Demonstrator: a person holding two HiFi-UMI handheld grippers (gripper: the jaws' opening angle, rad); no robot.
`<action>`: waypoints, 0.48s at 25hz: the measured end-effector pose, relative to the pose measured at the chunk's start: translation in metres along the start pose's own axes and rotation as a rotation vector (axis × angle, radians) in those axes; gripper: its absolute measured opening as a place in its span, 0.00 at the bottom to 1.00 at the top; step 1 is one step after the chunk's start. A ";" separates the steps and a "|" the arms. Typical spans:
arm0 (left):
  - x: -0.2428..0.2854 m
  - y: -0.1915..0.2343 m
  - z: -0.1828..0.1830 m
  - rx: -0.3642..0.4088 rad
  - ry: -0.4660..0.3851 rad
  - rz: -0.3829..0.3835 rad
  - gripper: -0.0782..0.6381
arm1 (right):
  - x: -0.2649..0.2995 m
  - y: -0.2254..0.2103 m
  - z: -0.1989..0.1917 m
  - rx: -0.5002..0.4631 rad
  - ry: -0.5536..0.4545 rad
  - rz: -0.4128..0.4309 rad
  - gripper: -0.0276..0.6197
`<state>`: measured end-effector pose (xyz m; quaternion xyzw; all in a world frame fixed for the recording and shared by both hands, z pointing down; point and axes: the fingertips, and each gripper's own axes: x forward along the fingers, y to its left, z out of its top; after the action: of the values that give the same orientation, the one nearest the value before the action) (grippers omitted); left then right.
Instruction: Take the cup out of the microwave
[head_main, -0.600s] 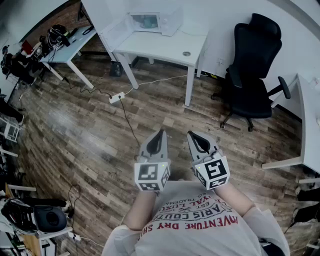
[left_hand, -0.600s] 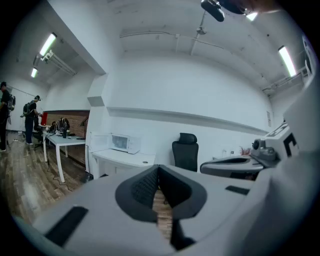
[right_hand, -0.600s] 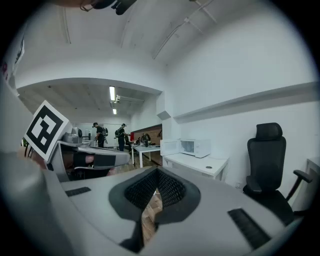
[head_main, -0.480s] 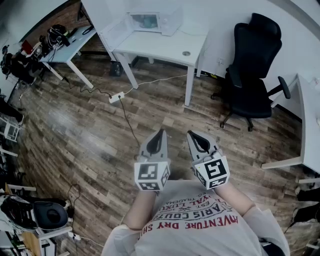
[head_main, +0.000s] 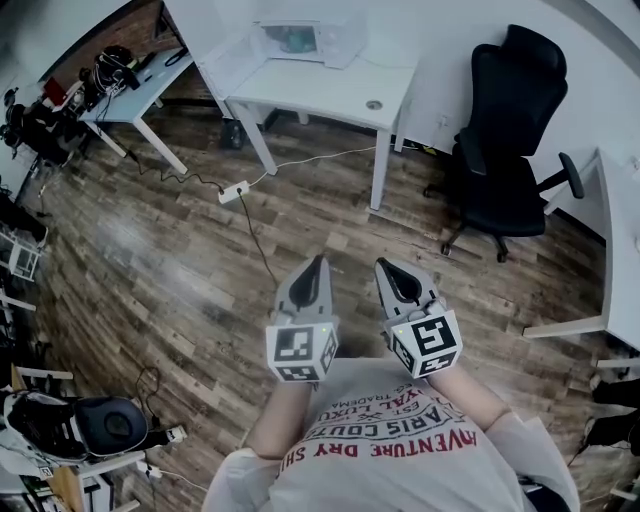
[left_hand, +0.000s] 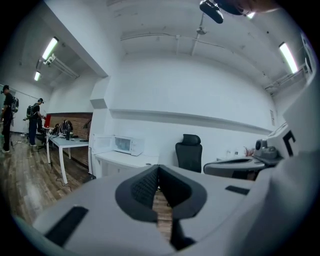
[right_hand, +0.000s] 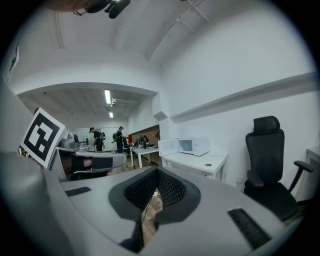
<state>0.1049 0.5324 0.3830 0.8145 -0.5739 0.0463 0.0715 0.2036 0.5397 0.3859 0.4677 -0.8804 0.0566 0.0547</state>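
Step in hand, as judged: approach only, nothing has been reached yet. The wooden floor (head_main: 180, 260) is stood on, well apart from the white desk (head_main: 330, 95). The microwave (head_main: 310, 38) is carried at the desk's far left corner, against the wall. Its door (head_main: 232, 62) is seen swung open, out past the desk's left edge. The cup is not made out in any view. It is presumed to be inside the cavity, which is too small here for that to be checked.

The left gripper (head_main: 319, 263) and right gripper (head_main: 386, 266) are held side by side close to the chest, roughly level and aimed toward the desk. Both jaw pairs are closed tip to tip, with nothing between them.

Next move, as judged: the floor has to be crossed to the desk's front edge. One gripper's jaws must be parted before the cavity is entered, then set around the cup. No door step looks needed.

Room:
- A black office chair (head_main: 505, 130) is parked right of the desk.
- A second desk (head_main: 140, 85), cluttered, is seen at far left.
- A power strip (head_main: 231, 193) with its cable lies on the floor near the desk's front left leg.
- A small round thing (head_main: 373, 105) sits near the desk's right edge; what it is can't be told.
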 end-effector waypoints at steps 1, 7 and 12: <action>0.001 0.001 -0.001 -0.005 0.001 0.004 0.12 | 0.002 -0.001 -0.001 0.012 0.006 -0.001 0.06; 0.009 0.020 -0.005 0.008 -0.009 0.062 0.12 | 0.017 -0.005 -0.015 0.062 0.044 -0.004 0.06; 0.032 0.052 -0.010 -0.016 0.006 0.062 0.12 | 0.054 -0.008 -0.018 0.080 0.063 -0.017 0.06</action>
<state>0.0665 0.4873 0.4014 0.7955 -0.5992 0.0462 0.0779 0.1810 0.4940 0.4120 0.4749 -0.8713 0.1061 0.0639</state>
